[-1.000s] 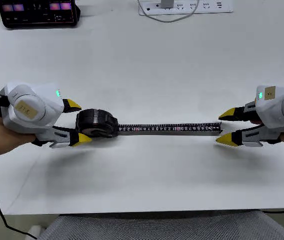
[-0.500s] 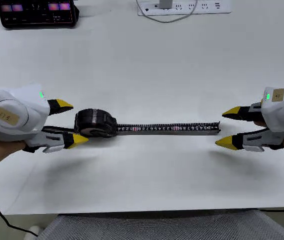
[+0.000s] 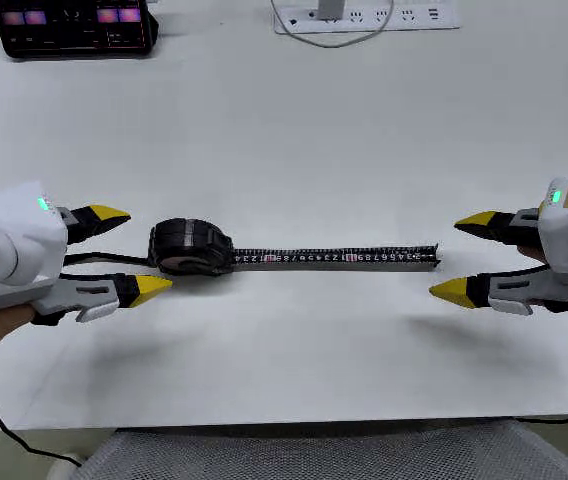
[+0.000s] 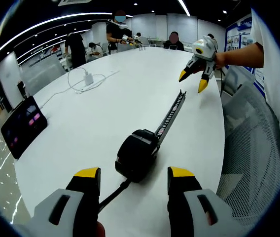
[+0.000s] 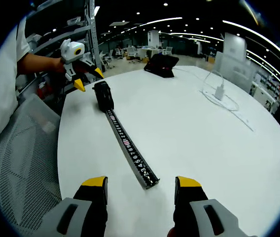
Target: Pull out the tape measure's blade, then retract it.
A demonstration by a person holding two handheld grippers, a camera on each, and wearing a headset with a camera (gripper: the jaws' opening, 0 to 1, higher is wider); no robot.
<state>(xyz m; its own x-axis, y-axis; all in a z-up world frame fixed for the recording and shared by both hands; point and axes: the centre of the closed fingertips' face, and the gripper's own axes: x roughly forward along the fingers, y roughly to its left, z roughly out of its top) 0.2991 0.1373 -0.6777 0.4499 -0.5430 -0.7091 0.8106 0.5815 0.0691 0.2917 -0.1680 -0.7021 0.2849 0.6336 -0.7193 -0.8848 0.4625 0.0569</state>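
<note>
A black tape measure case [image 3: 192, 247] lies on the white table [image 3: 294, 130] with its blade [image 3: 336, 257] pulled out to the right, flat on the surface. My left gripper [image 3: 136, 252] stands open just left of the case, holding nothing; in the left gripper view the case [image 4: 138, 153] sits beyond the yellow fingertips [image 4: 87, 173]. My right gripper [image 3: 472, 256] is open a short way right of the blade's end hook [image 3: 435, 254]. In the right gripper view the blade [image 5: 129, 148] ends just ahead of the gripper [image 5: 142, 181].
A dark tablet-like device [image 3: 74, 24] stands at the far left of the table. A white power strip [image 3: 374, 14] with a cable lies at the far edge. A mesh chair [image 3: 324, 455] sits under the near edge.
Both grippers have drawn back outward from the tape measure: the left one away from the case, the right one away from the blade's end. Case and blade have stayed put.
</note>
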